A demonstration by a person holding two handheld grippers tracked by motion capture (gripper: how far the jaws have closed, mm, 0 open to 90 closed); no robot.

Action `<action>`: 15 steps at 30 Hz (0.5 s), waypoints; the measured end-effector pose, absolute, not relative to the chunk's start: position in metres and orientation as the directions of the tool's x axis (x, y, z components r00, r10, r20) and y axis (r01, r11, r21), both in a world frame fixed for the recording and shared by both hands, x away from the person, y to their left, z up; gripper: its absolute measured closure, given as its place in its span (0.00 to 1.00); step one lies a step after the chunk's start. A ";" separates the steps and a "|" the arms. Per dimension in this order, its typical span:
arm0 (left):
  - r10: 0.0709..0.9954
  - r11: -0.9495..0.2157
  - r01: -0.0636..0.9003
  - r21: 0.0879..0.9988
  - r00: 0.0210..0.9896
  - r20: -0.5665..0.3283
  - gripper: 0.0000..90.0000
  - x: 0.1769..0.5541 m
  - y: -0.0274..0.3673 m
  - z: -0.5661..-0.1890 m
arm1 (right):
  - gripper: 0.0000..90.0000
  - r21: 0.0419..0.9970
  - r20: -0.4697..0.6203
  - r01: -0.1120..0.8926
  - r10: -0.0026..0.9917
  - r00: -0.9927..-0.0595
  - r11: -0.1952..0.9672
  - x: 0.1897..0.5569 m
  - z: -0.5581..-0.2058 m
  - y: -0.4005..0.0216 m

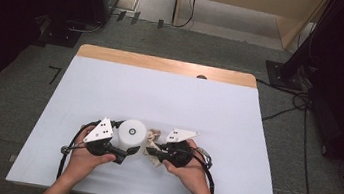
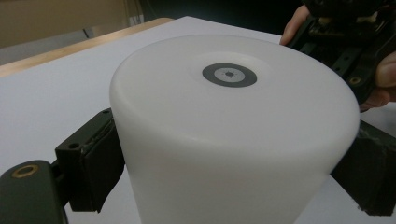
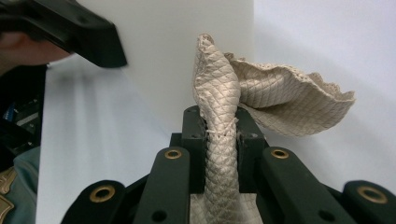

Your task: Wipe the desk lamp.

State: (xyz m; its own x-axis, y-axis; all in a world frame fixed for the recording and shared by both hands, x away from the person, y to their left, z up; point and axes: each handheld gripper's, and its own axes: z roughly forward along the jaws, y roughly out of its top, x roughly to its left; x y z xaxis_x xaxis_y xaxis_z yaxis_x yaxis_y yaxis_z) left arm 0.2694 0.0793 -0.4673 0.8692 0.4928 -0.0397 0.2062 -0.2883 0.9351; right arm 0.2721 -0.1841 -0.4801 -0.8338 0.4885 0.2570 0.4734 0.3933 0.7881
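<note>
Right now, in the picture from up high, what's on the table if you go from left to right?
Left gripper → white cylinder → beige cloth → right gripper in the person's hand.

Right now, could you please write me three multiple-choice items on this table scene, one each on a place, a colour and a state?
1. Where does the white plastic cylinder stand?
A. Between the two grippers
B. At the far wooden edge
C. On the floor

2. What colour is the quilted cloth?
A. Blue
B. Beige
C. Black

3. What is the right gripper doing?
A. Hanging open
B. Clamping the cloth
C. Clamping the cylinder

Answers: 1 A, the high view shows it between them, the left gripper straddling it; 2 B, it is beige in the right gripper view; 3 B, its jaws pinch the cloth.
</note>
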 end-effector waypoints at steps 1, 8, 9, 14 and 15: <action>0.495 -0.287 0.207 0.935 0.868 -0.040 0.09 0.269 0.079 -0.467 | 0.87 0.785 0.257 0.476 0.491 -0.833 0.397 0.272 -0.481 -0.184; 0.514 -0.258 0.220 0.941 0.856 -0.060 0.08 0.267 0.078 -0.470 | 0.87 0.810 0.239 0.457 0.503 -0.831 0.369 0.270 -0.471 -0.186; 0.513 -0.262 0.220 0.940 0.856 -0.058 0.08 0.267 0.078 -0.470 | 0.87 0.822 0.244 0.452 0.502 -0.830 0.348 0.268 -0.466 -0.187; 0.514 -0.265 0.219 0.939 0.856 -0.055 0.08 0.267 0.077 -0.470 | 0.87 0.885 0.219 0.382 0.485 -0.847 0.267 0.261 -0.440 -0.193; 0.514 -0.265 0.220 0.939 0.856 -0.055 0.08 0.267 0.077 -0.470 | 0.87 0.892 0.215 0.373 0.486 -0.847 0.256 0.259 -0.437 -0.194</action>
State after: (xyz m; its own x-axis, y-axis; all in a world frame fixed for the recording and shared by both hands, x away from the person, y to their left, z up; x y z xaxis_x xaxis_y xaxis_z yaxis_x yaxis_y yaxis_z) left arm 0.2668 0.0775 -0.4698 0.8558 0.5144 -0.0550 0.2197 -0.2651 0.9389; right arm 0.2594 -0.1937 -0.4369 -0.8473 0.4856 0.2149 0.3729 0.2559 0.8919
